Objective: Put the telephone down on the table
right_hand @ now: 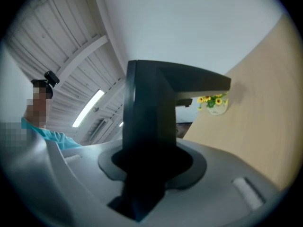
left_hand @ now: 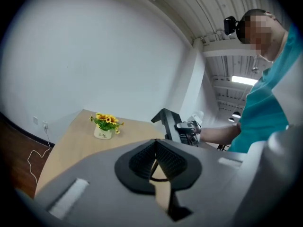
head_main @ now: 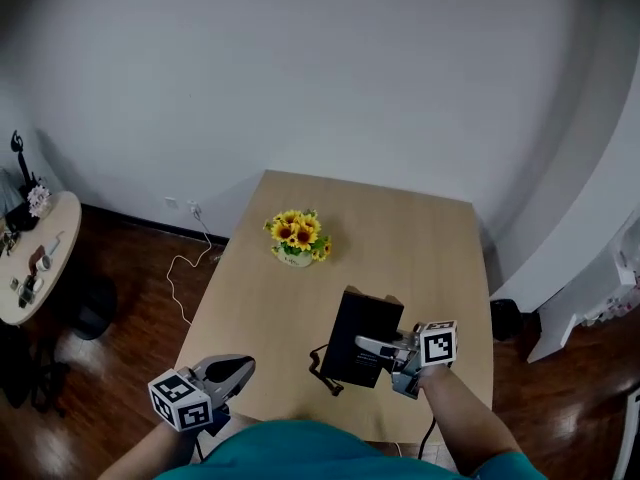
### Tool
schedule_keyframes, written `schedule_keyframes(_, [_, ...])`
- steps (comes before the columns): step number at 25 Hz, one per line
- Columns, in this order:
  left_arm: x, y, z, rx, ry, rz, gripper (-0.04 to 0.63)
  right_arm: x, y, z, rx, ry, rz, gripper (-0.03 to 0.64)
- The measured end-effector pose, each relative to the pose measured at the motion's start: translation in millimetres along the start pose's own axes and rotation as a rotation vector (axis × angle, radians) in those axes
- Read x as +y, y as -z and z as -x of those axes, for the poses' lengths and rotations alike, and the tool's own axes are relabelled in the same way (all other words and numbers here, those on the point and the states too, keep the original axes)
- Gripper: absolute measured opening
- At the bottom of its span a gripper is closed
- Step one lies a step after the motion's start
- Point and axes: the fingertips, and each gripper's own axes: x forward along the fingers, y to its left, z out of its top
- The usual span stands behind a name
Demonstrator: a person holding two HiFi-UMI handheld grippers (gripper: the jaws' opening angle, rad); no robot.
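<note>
The left gripper (head_main: 236,366) hovers at the near left corner of the surface (head_main: 420,238), its jaws clenched together on nothing; ahead of it, slightly to its right, stands a pot of sunflowers (head_main: 298,238); further right, the right gripper (head_main: 385,348) grasps the black telephone (head_main: 362,340), held tilted over the surface, its dark cord (head_main: 322,368) dangling on the side nearer the left gripper.

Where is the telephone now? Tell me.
Head view, right of centre: the telephone is in the right gripper, over the table's near half, flowers beyond it to the left.
</note>
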Motion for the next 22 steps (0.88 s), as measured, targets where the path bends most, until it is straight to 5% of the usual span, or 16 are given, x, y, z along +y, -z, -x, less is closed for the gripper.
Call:
schedule_keyframes(11, [20, 8, -64, 0.08, -0.036, 0.092, 0.005, -165, -79, 19, 0.041, 0.012, -0.166, 0.16])
schedule_keyframes(22, [38, 35, -75, 0.177, -0.035, 0.182, 0.005, -282, -63, 8, 0.159, 0.12, -0.297, 0.16])
